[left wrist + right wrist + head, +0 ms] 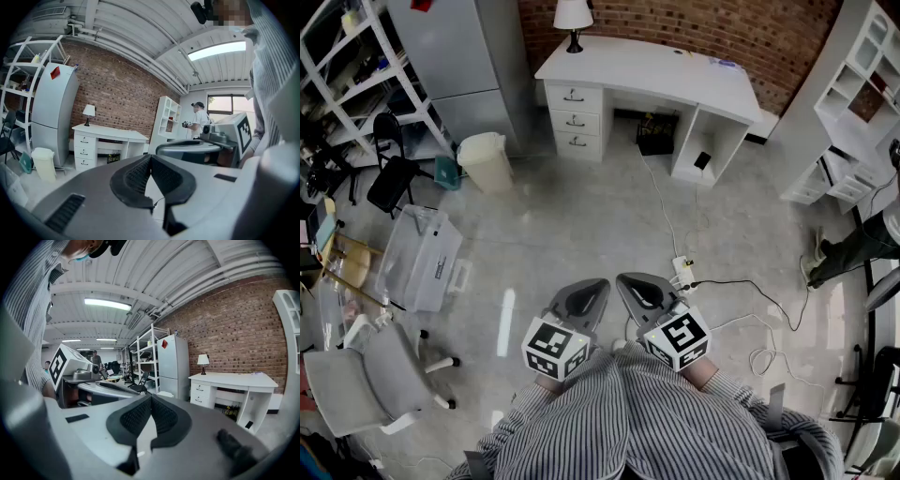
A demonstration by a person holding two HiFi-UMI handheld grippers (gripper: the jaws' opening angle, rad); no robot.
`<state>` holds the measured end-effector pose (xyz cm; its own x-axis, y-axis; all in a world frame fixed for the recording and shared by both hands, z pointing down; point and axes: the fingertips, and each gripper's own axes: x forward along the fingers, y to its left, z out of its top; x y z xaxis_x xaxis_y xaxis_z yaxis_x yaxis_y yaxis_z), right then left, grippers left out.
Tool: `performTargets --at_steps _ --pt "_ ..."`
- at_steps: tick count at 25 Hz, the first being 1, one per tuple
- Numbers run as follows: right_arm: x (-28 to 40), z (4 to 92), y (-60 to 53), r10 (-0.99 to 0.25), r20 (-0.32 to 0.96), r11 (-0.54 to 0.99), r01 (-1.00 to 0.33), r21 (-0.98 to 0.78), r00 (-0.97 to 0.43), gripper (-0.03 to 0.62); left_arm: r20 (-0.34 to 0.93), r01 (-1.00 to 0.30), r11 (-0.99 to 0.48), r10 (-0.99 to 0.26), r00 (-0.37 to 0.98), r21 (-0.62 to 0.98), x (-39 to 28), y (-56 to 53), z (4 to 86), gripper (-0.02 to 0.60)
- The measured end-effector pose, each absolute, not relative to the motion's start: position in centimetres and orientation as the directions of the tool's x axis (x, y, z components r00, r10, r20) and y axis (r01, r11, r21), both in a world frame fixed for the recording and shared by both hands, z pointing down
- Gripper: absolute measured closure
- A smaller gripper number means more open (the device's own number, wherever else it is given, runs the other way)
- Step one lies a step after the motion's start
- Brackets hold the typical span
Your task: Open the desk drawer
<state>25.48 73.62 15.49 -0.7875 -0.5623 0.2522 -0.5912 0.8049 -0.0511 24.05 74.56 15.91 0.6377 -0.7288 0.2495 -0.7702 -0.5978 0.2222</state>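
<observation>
The white desk [656, 70] stands far ahead against the brick wall. Its three drawers [574, 118] are stacked at its left end, all closed, each with a small dark handle. A lamp [573, 19] stands on the desk top above them. Both grippers are held close to my body, far from the desk. My left gripper [600, 283] is shut with nothing between its pads, and so is my right gripper [624, 278]. The drawers [85, 151] show small in the left gripper view past the shut left gripper [151, 157]. In the right gripper view the drawers [200, 394] lie beyond the right gripper [151, 398].
A white bin [486, 161] and a grey fridge [464, 56] stand left of the desk. A power strip with cables [682, 268] lies on the floor ahead. A clear plastic box [417, 258] and a grey chair [366, 375] are at my left, white shelving [853, 103] at the right.
</observation>
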Motion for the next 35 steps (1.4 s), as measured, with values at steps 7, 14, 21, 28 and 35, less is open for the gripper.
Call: performTargets --at_steps 7,14,21,28,35 --pt "25.4 15.4 73.3 -0.57 0.241 0.801 -0.597 -0.047 -0.785 0.577 0.261 -0.766 -0.605 -0.72 0.643 0.218 24.1 74.5 16.0 0.568" --pt "25.4 15.0 73.2 -0.587 0.216 0.79 -0.61 -0.06 -0.78 0.577 0.266 -0.772 -0.598 -0.724 0.636 0.215 23.7 74.5 16.2 0.568" --pt "24.2 15.3 72.9 -0.562 0.208 0.796 -0.591 -0.127 -0.801 0.577 0.253 -0.771 -0.603 -0.728 0.637 0.206 22.8 74.2 16.1 0.568" --pt "22.4 15.6 71.5 -0.593 0.203 0.774 -0.622 -0.122 -0.779 0.577 0.247 -0.792 -0.584 -0.753 0.611 0.178 19.8 73.2 16.3 0.568" --pt "19.6 17.3 70.9 -0.591 0.219 0.751 -0.629 -0.2 -0.776 0.577 0.223 -0.787 -0.584 -0.755 0.617 0.199 16.7 72.9 16.5 0.568"
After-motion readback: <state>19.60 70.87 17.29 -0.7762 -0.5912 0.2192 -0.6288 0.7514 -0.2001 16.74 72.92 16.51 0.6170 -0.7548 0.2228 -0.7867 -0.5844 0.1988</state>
